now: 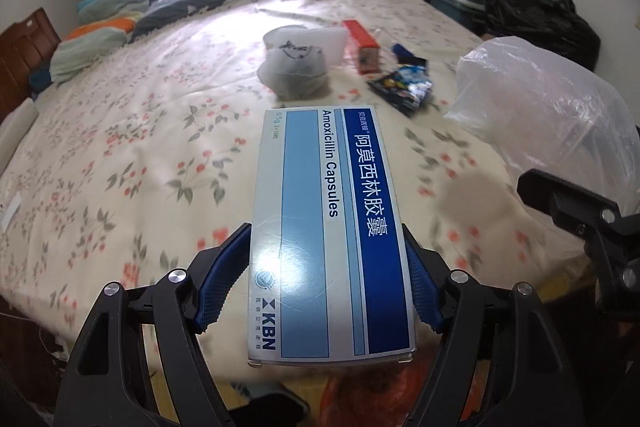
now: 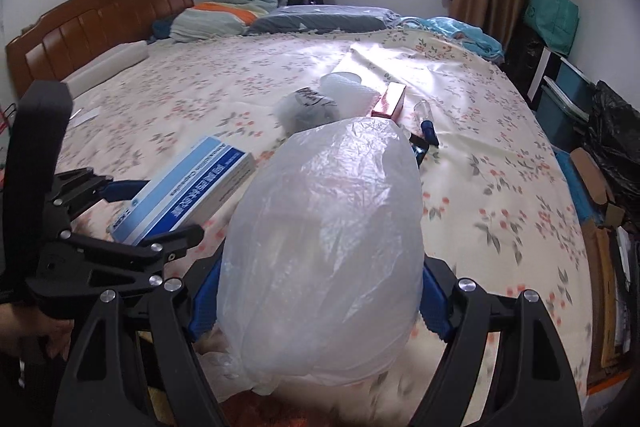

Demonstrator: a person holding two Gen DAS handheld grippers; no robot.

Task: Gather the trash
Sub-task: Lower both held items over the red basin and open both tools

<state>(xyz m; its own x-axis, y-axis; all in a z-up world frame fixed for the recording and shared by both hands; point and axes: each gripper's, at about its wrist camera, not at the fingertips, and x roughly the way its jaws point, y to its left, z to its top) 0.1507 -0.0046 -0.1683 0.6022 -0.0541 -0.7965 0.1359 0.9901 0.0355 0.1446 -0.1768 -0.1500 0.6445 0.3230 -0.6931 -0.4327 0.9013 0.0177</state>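
1. The left gripper (image 1: pixel 328 267) is clamping a blue-white box (image 1: pixel 328 227) reading "Amoxicillin Capsules" and "KBN", above the floral bedspread (image 1: pixel 120 147).
2. The right gripper (image 2: pixel 320 291) is gripping a translucent plastic bag (image 2: pixel 332 227), at the box's 3 o'clock.

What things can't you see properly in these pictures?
- Left wrist view: the medicine box hides the bed behind it.
- Right wrist view: the plastic bag covers the right hand-held gripper's fingertips and any contents are unclear.
- Left wrist view: the wrappers are blurred; print unreadable.

Floral bed (image 1: pixel 120 155) w/ red box (image 1: pixel 362 45), wrappers (image 1: pixel 404 85), pillows (image 2: pixel 320 19).
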